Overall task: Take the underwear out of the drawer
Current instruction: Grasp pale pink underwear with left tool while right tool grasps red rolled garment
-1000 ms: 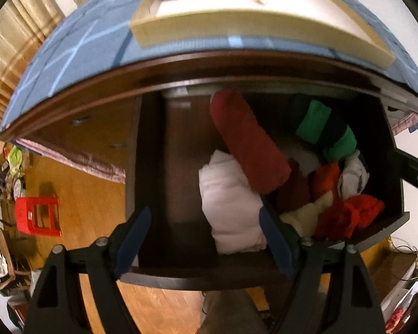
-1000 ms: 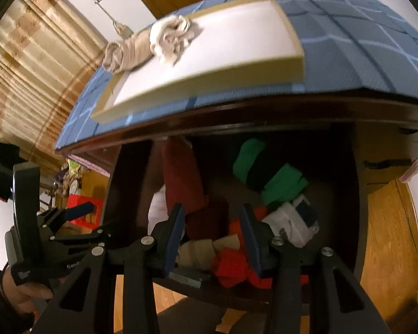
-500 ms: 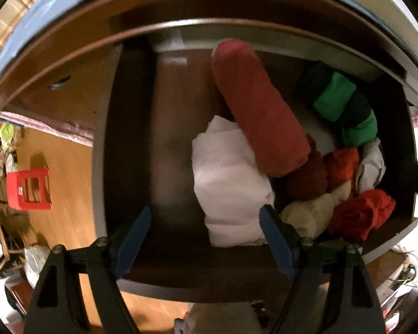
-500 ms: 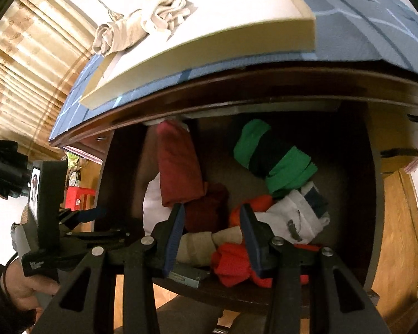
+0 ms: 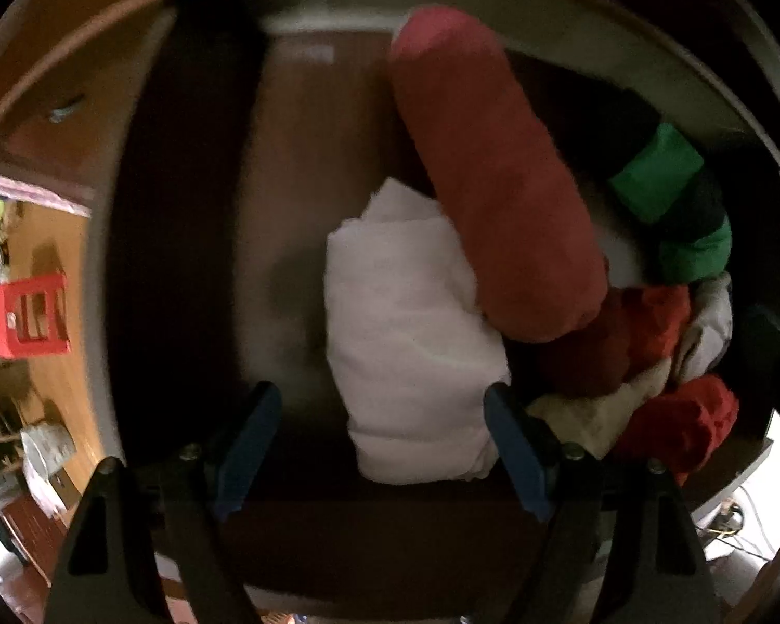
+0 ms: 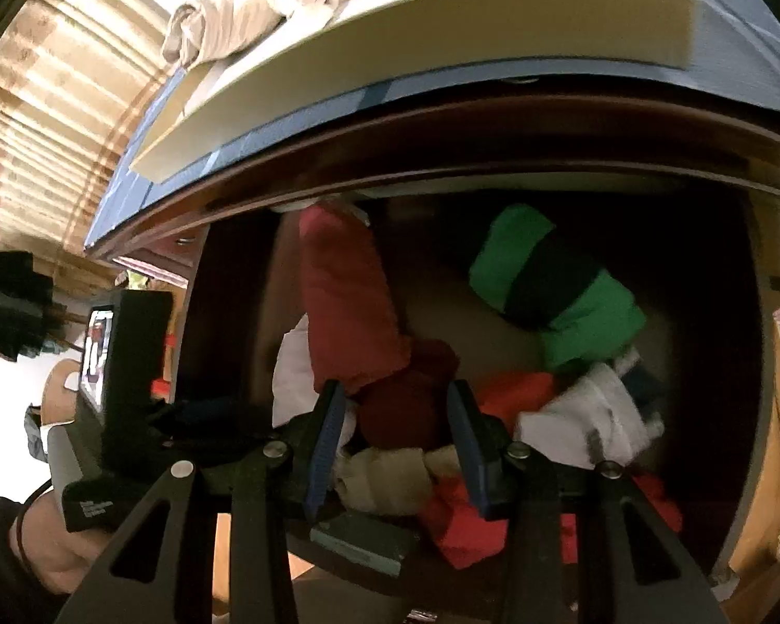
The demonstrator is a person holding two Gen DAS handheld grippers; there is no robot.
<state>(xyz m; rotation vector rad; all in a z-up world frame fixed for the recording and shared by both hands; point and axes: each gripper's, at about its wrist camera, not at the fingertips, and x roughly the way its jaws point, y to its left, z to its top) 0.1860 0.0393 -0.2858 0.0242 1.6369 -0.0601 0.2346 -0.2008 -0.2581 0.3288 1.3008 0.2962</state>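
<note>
The dark wooden drawer (image 5: 182,218) stands open and holds rolled underwear. In the left wrist view a white roll (image 5: 411,343) lies in the middle, a long dark red roll (image 5: 494,182) leans over it, and a green and black roll (image 5: 671,197) is at the right. My left gripper (image 5: 382,439) is open, its fingers on either side of the white roll's near end. My right gripper (image 6: 396,442) is open above a maroon bundle (image 6: 411,400) and a beige piece (image 6: 385,478). The left gripper's body (image 6: 119,390) shows at the right wrist view's left.
Bright red pieces (image 5: 686,421) and a white and grey piece (image 6: 593,416) crowd the drawer's right side. A white foam board (image 6: 442,52) with pale cloth (image 6: 265,5) lies on the blue checked top. A red stool (image 5: 26,312) stands on the floor at left.
Both grippers have moved down and forward toward the drawer. The left one now straddles the white roll's near end; the right one has come closer to the maroon bundle.
</note>
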